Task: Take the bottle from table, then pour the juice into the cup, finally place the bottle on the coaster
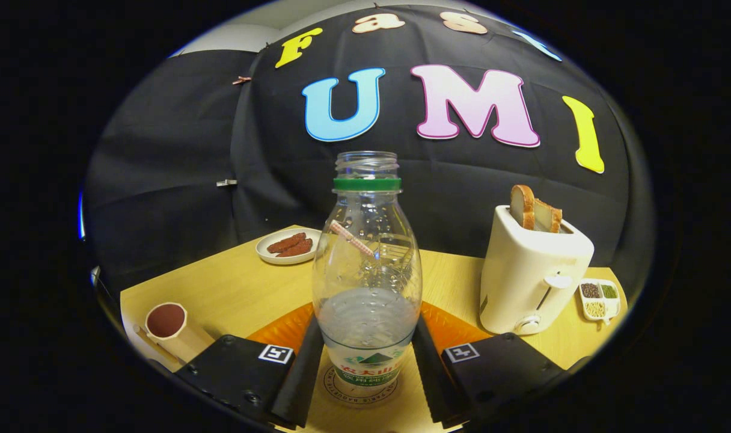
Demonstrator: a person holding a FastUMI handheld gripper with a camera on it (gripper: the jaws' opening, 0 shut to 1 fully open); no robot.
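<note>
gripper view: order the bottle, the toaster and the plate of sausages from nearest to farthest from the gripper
1. bottle: between the fingers of the gripper, standing upright on the coaster.
2. toaster: beyond the fingers, to the right of the bottle, bread in its slot.
3. plate of sausages: farthest, at the table's far edge by the booth wall, left of the bottle.

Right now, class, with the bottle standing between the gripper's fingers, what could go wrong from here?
1. The bottle has no cap and is part full; a tilt as the gripper lets go could spill onto the coaster and the orange mat.
2. The fingers sit tight on both sides; opening unevenly may drag the bottle off the coaster.
3. The toaster stands near; a wide retreat could knock it.
</note>
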